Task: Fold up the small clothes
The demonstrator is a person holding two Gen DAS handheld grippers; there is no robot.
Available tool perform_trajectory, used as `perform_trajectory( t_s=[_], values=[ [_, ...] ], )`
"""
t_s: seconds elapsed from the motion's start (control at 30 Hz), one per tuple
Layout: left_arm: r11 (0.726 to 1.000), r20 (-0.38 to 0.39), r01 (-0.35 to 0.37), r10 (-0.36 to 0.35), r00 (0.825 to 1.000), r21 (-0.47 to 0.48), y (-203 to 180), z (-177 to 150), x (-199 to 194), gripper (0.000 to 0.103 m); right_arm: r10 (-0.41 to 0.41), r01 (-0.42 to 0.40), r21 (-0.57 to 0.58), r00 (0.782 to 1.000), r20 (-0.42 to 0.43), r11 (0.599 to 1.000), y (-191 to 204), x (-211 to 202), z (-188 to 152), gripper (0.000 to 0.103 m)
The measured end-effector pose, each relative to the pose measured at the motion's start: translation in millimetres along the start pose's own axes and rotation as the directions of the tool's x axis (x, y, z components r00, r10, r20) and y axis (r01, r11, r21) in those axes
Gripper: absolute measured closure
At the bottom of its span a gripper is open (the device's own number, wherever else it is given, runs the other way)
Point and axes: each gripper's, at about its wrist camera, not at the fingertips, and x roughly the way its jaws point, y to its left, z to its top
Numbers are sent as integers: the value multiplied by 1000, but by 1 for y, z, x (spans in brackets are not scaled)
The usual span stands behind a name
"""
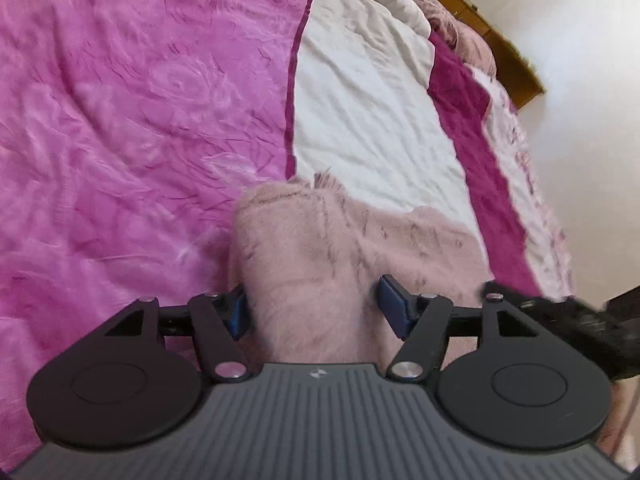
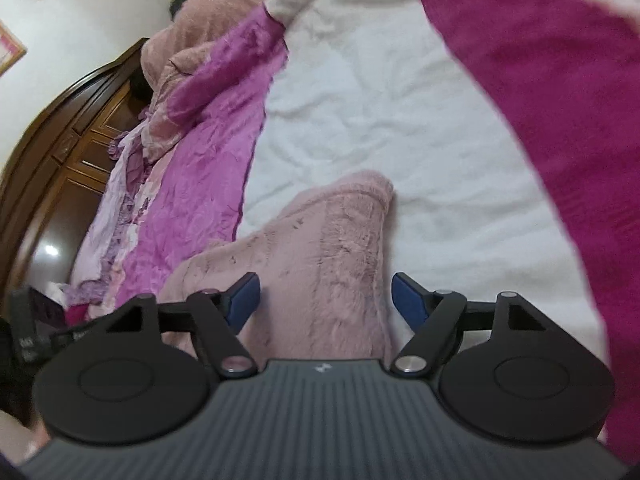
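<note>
A fluffy pale pink garment [image 1: 316,248] lies on the bed, partly on the white sheet [image 1: 360,100]. My left gripper [image 1: 316,306] is open, its blue pads [image 1: 394,304] standing on either side of a raised fold of the garment without pinching it. In the right wrist view the same pink garment [image 2: 320,248] stretches ahead across the white sheet [image 2: 380,100]. My right gripper [image 2: 326,300] is open, with the garment between and under its blue pads [image 2: 408,300]. The right gripper's black body [image 1: 580,320] shows at the right edge of the left wrist view.
A bright pink quilt [image 1: 132,112] covers the bed's left side. A magenta blanket band [image 2: 560,100] runs along the right. A dark wooden headboard [image 2: 60,136] and heaped pink bedding [image 2: 208,28] are at the far left. A wooden frame [image 1: 492,32] meets the white wall.
</note>
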Motion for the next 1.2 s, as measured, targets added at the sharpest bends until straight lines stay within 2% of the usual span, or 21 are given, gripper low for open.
perform_trajectory(
  t_s=[0.03, 0.07, 0.1, 0.13, 0.2, 0.27, 0.33, 0.4, 0.47, 0.5, 0.57, 0.7, 0.87, 1.03, 1.2],
  values=[
    [999, 12, 32, -32, 999, -7, 0, 2, 3, 35, 20, -20, 2, 1000, 2, 1000, -2, 4, -1, 32],
    [999, 29, 49, -49, 998, -3, -1, 2, 3, 45, 42, -41, -17, 999, 21, 999, 0, 3, -3, 56],
    [998, 56, 58, -59, 997, 26, -5, 3, 2, 63, 57, -55, -42, 997, 49, 998, 4, -1, -5, 69],
    [995, 76, 67, -72, 995, 70, -10, 3, 0, 71, 73, -68, -64, 994, 83, 996, 6, -7, -8, 71],
    [987, 110, 89, -104, 988, 132, -18, 2, -2, 72, 113, -97, -97, 980, 166, 990, 8, -20, -13, 76],
    [978, 129, 72, -98, 987, 194, -26, -1, 0, 72, 86, -68, -91, 975, 206, 993, 5, -21, -15, 76],
    [969, 138, -15, -20, 990, 246, -30, -2, 12, 72, 19, -2, -80, 977, 213, 997, -1, -13, -17, 76],
    [958, 133, -72, 36, 991, 277, -29, -3, 27, 69, -29, 43, -69, 981, 194, 997, -7, -1, -18, 76],
    [960, 134, -70, 35, 990, 272, -25, -3, 31, 64, -34, 43, -41, 980, 194, 998, -9, 2, -19, 74],
    [960, 132, -76, 41, 990, 269, -22, -2, 29, 57, -38, 46, -41, 981, 189, 998, -9, 1, -17, 73],
    [965, 122, -77, 48, 991, 252, -18, 1, 28, 54, -54, 63, -49, 982, 179, 997, -3, -4, -14, 70],
    [973, 109, -71, 48, 993, 219, -19, 3, 7, 53, -88, 111, -99, 973, 214, 989, 16, -24, -16, 69],
    [955, 136, -127, 93, 986, 268, -34, -8, -30, 48, -79, 133, -194, 961, 264, 972, 38, -59, -34, 69],
    [922, 151, -183, 138, 979, 341, -51, -36, -67, 47, -59, 129, -268, 965, 254, 955, 56, -83, -64, 69],
    [919, 137, -199, 160, 977, 342, -58, -74, -91, 46, -86, 146, -281, 973, 214, 948, 60, -93, -92, 69]
  ],
)
